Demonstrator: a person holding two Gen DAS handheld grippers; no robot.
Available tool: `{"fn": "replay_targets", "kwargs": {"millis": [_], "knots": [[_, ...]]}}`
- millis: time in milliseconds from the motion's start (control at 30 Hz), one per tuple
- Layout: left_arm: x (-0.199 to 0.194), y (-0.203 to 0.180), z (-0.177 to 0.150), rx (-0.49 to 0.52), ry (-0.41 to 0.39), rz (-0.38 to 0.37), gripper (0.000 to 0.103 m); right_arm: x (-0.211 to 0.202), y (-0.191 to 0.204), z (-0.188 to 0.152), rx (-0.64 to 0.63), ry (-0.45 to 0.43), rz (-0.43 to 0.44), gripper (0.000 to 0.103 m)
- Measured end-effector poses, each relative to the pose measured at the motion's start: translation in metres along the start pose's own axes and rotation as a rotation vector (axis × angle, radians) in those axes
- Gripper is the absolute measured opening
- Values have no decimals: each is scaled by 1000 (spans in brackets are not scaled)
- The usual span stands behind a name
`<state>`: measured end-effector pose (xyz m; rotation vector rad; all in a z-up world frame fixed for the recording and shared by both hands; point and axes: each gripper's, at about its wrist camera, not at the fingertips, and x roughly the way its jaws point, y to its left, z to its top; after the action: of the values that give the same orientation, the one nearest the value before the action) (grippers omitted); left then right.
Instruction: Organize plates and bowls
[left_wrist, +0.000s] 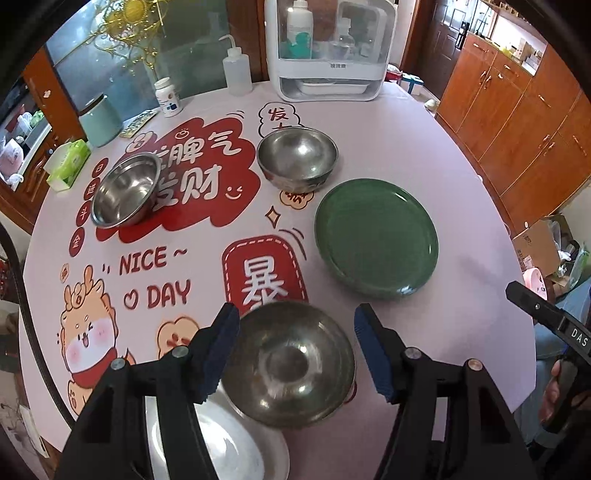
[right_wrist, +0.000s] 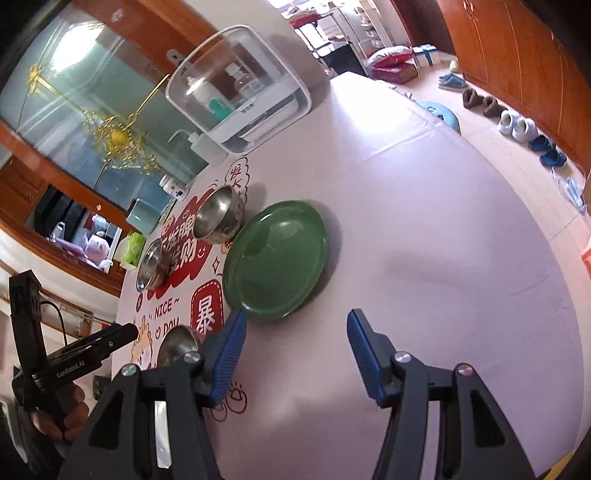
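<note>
Left wrist view: the left gripper (left_wrist: 297, 328) hangs over a steel bowl (left_wrist: 290, 363) with its blue-padded jaws spread apart; the bowl lies between them in the picture, but neither pad presses on it, and whether the left pad grazes the rim cannot be told. This bowl is dull, scuffed metal with a ringed bottom, and it stands upright on the pink tablecloth (left_wrist: 424, 155), its near edge just beside or overlapping a white plate (left_wrist: 229, 450) that is half hidden under the gripper body. Taking the green plate (left_wrist: 376, 236) as the landmark, this bowl stands near it on the camera side, a second steel bowl (left_wrist: 297, 157) stands just beside its far edge, and a third, shallower steel bowl (left_wrist: 125, 190) stands well apart from it to the left, on the red printing. The green plate is glossy, round and rimmed, lying flat. In the right wrist view the right gripper (right_wrist: 295, 336) holds its jaws apart over bare cloth, gripping nothing, with the green plate (right_wrist: 275, 258) just beyond its left pad.
</note>
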<state>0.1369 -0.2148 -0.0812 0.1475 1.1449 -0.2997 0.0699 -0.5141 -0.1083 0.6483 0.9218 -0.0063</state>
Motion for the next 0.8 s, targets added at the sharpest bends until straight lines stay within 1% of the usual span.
{"fn": "replay_targets", "kwargs": {"millis": [200,267,500,633,800], "knots": [[24,1,25,-23,39,-15,64,28,-9,11,35,31,6,57],[36,1,32,-24,67,-6,64,37,-12,13,49,38,7,57],[72,-2,44,-25,135,-12,64,71,-17,21,50,73,4,57],[92,0,50,-37,163,-39,64,87,-16,24,24,83,21,57],[113,-1,54,-52,175,-85,64,103,-18,25,2,90,35,57]]}}
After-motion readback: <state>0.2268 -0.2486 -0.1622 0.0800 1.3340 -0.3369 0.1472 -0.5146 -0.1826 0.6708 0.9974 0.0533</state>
